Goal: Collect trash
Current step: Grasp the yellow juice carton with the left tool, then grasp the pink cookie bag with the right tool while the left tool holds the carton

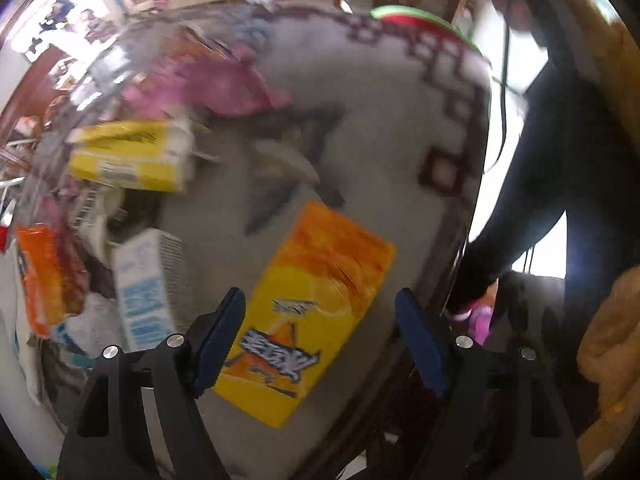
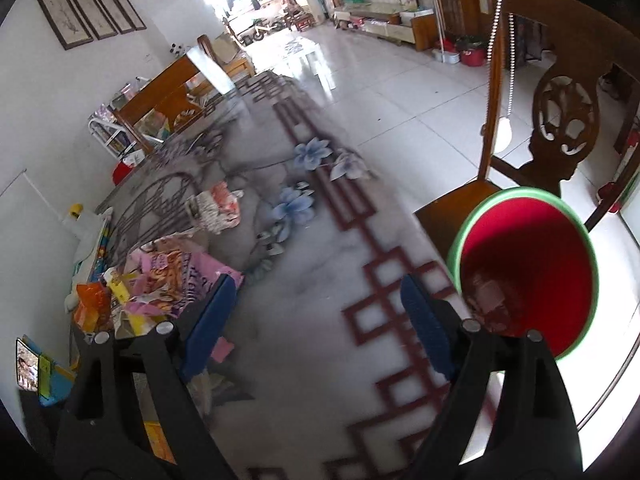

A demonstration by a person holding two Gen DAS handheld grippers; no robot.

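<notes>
The left gripper [image 1: 320, 336] is held wide apart above a yellow-orange snack packet [image 1: 316, 312] lying flat on the patterned tabletop [image 1: 380, 128], nothing gripped. The right gripper [image 2: 316, 320] is likewise spread wide and empty over the table. A red bin with a green rim [image 2: 528, 264] is seen just beside the table edge; further wrappers [image 2: 172, 276] are heaped near the wall.
</notes>
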